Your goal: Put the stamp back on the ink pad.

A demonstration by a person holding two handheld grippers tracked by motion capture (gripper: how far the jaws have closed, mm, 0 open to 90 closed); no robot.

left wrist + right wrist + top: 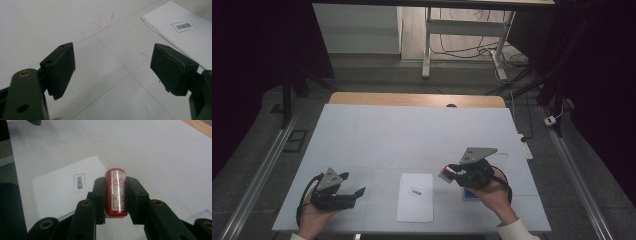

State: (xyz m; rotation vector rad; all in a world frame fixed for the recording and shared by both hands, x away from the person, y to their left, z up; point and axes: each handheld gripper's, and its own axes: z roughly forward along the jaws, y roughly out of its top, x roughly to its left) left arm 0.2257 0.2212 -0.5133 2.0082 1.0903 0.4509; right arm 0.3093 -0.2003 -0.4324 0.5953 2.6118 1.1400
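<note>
A: High view, item one?
B: White table (377,135). Stack of white sheets (415,198) at the near-centre, a small blue-framed mark (415,192) on the top one.
A: Grippers?
B: Left gripper (353,186) at the near left, jaws spread wide, nothing in them. Right gripper (451,171) to the right of the sheets, closed on a red stamp (445,174). A blue object (470,194) lies under the right hand (492,192); I cannot tell what it is, or whether it holds anything.
A: Left gripper view?
B: Jaws far apart over bare table; the sheets (180,30) at the upper right, blue mark (181,26) showing.
A: Right gripper view?
B: Red cylindrical stamp (115,191), with a clear label bearing red characters, pinched between both jaws. Sheets (62,187) lie beyond, to its left.
</note>
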